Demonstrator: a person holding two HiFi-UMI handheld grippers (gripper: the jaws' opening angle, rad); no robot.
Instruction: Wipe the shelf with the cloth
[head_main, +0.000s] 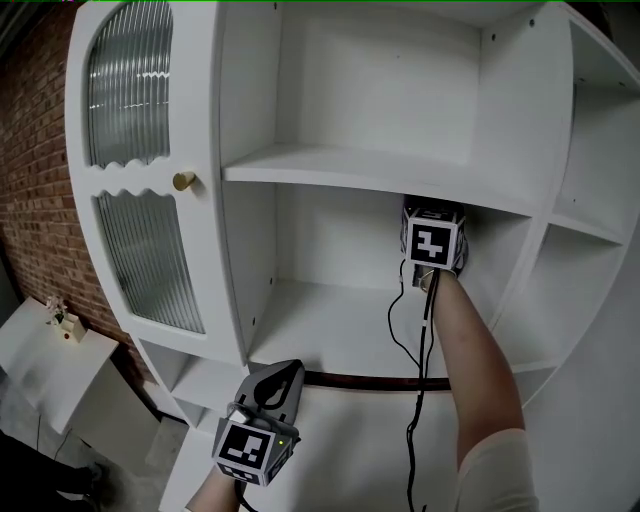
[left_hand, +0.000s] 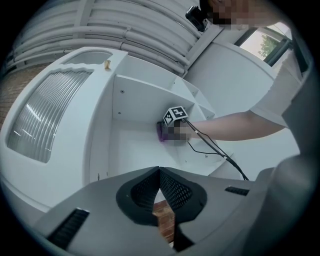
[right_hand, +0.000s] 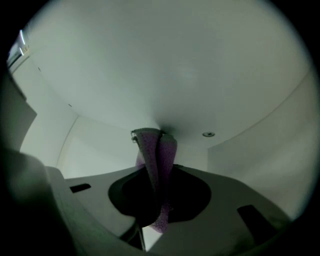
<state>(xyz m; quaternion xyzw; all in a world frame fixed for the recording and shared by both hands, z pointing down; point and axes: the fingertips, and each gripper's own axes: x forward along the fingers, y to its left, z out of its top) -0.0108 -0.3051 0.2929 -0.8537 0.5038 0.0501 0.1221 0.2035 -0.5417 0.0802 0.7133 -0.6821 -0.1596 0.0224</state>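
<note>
Inside the shelf (head_main: 330, 335), the right tool (right_hand: 159, 195) is gripping the cloth (right_hand: 155, 150), wiping; the left tool (left_hand: 160, 187) is idling, clenched. Next likely needs a sideways sweep.

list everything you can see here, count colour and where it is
shelf unit: one, white, fills the head view
door: one, white, two ribbed glass panels, left side of the unit
knob: one, brass, right edge of the door
cloth: one, purple, pinched in the right gripper, its end against a white panel inside the unit
brick wall: one, red-brown, left of the unit
side table: one, white, lower left
cable: one, black, along the right arm
left gripper: one, grey, low in front of the unit, fingers together, empty
right gripper: one, grey, in the middle compartment
right arm: one, bare, reaching in
</note>
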